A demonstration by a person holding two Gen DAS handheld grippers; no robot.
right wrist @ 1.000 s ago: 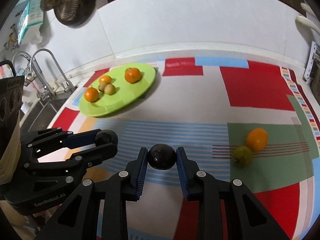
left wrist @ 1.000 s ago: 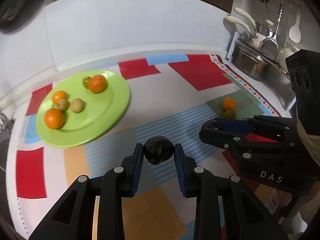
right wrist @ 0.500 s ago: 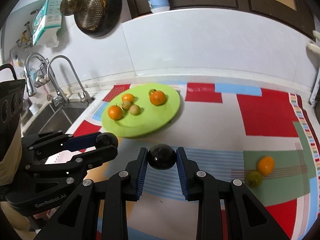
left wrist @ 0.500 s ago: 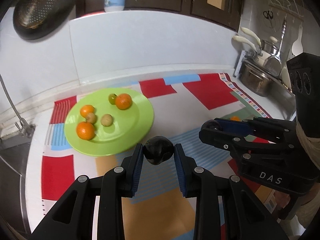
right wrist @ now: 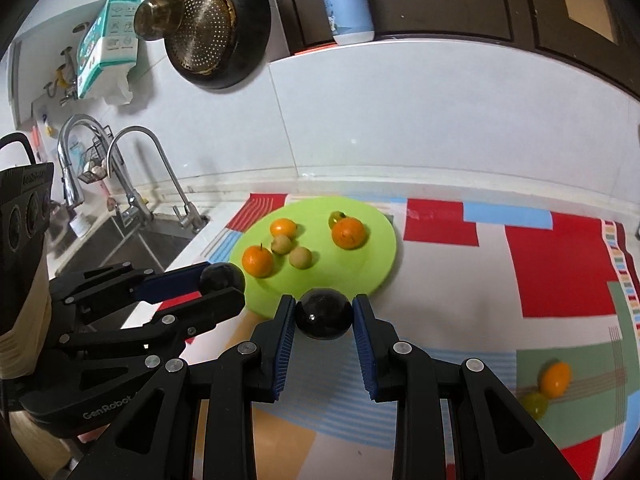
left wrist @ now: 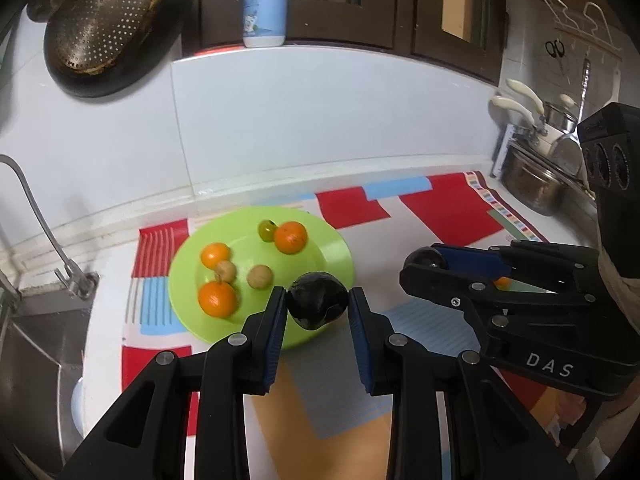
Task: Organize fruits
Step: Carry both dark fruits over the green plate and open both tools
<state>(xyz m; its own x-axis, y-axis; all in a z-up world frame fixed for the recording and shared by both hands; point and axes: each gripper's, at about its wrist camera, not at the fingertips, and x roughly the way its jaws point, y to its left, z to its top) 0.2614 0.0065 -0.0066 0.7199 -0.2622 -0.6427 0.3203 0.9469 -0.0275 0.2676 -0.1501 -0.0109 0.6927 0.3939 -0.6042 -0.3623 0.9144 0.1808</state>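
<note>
Two dark plums are held above the table, one clamped in the left hand-held gripper (left wrist: 317, 307), one in the right hand-held gripper (right wrist: 324, 314), near the green plate (left wrist: 336, 250). Released too high, either could roll off or knock the oranges (left wrist: 291, 237).

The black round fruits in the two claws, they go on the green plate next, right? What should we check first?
1. Left claw grips its black round fruit between both pads: ok.
2. Right claw grips its own black round fruit: ok.
3. Round green plate has bare room on its right half: ok.
4. Fruits already on the plate, such as the big orange, sit clear of that bare part: ok.
5. Claws are apart, not touching each other: ok.
6. Height of the held fruits above the plate: cannot tell.
</note>
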